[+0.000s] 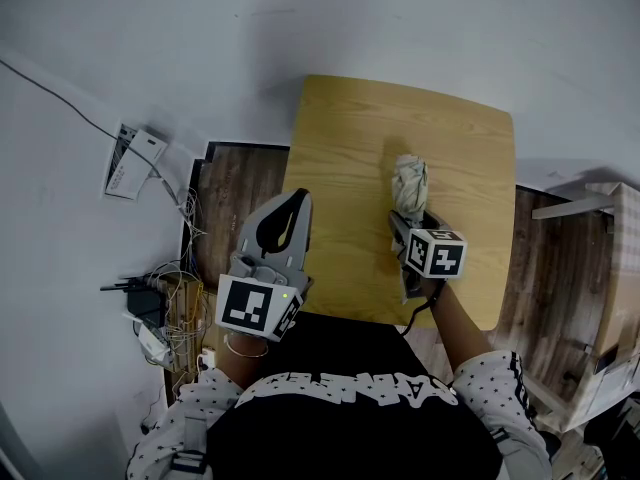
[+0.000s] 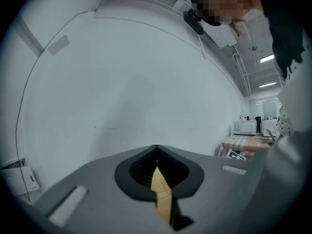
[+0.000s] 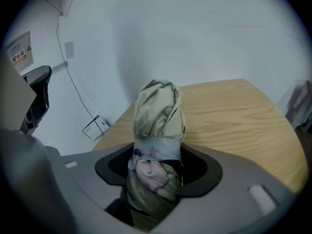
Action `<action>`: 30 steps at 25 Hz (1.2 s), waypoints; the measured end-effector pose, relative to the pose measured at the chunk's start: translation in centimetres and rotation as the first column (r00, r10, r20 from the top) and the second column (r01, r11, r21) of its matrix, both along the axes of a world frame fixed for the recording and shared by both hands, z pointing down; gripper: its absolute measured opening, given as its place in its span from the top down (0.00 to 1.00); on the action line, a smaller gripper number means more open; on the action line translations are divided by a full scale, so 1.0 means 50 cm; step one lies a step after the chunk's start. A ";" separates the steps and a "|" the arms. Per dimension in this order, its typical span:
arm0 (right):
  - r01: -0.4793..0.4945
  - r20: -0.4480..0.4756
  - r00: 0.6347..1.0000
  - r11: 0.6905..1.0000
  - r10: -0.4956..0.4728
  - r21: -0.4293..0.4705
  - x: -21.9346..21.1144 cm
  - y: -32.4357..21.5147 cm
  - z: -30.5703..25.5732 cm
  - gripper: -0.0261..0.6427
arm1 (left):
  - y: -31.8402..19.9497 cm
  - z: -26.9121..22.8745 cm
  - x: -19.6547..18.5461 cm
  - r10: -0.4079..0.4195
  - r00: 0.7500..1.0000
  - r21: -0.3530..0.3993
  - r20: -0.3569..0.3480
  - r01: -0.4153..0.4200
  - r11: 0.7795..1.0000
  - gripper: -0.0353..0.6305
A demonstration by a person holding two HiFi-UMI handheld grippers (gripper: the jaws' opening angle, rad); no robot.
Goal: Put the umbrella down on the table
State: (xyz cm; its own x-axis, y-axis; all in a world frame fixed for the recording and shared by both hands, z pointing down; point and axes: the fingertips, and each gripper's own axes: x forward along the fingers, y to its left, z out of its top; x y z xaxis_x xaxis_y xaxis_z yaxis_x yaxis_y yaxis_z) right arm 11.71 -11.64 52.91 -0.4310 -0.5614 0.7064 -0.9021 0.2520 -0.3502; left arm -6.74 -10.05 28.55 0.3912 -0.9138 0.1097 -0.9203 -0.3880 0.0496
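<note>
At centre right of the head view, your right gripper (image 1: 408,226) pinches a folded umbrella (image 1: 409,180) over the wooden table (image 1: 340,138). Your left gripper (image 1: 297,203) sits at the table's left edge. Low in the left gripper view, its jaws are pressed together on nothing. Mid-frame in the right gripper view, the jaws clamp the umbrella's strapped bundle, whose far end reaches over the tabletop.

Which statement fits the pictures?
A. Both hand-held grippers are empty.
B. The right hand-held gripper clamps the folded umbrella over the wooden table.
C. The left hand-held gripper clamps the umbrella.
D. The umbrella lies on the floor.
B: the right hand-held gripper is shut on the umbrella, with the table beneath; the left hand-held gripper holds nothing.
</note>
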 end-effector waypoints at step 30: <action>0.018 -0.122 0.992 0.995 -0.031 -0.102 -0.003 0.003 0.055 0.53 | -0.001 0.000 -0.026 -0.033 0.999 0.004 0.001 0.033 0.999 0.94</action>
State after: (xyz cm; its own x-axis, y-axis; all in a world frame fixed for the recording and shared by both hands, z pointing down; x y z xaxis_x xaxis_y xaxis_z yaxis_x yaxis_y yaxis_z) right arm 11.58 -11.50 55.68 -0.3503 -0.4749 0.8073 -0.9338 0.2438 -0.2618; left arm -8.06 -10.10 28.56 0.3603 -0.9267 0.1063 -0.9328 -0.3573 0.0473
